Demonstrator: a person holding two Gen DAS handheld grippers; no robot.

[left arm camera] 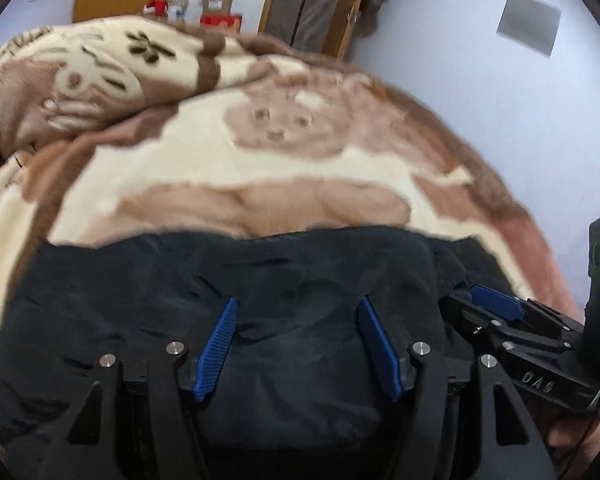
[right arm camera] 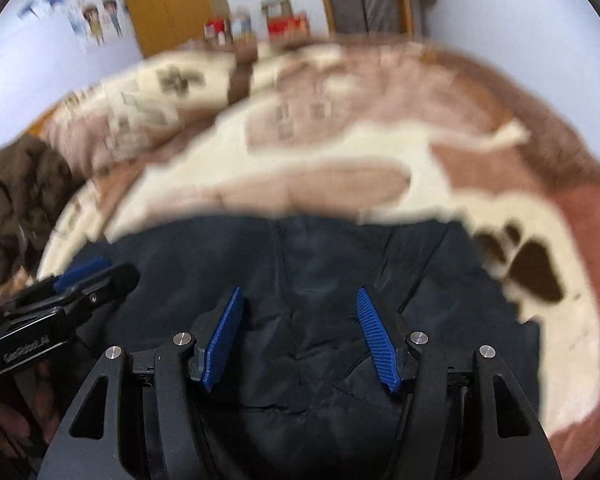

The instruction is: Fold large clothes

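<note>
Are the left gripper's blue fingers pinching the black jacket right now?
Cannot tell. In the left wrist view the left gripper is open over the black jacket, nothing pinched between its fingers, but whether the tips rest on the cloth isn't plain.

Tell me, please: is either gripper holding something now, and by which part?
Nothing is held. Left gripper and right gripper both have open jaws above the dark navy padded garment.

Right-wrist view motion-blurred, blanket (right arm camera: 340, 152) pattern smeared, black garment (right arm camera: 320, 320) near edge hidden behind fingers (right arm camera: 224, 340)

Garment (left arm camera: 228, 280) on blanket (left arm camera: 260, 168), nearest its front edge; another garment (right arm camera: 16, 196), possibly a coat, far left.
</note>
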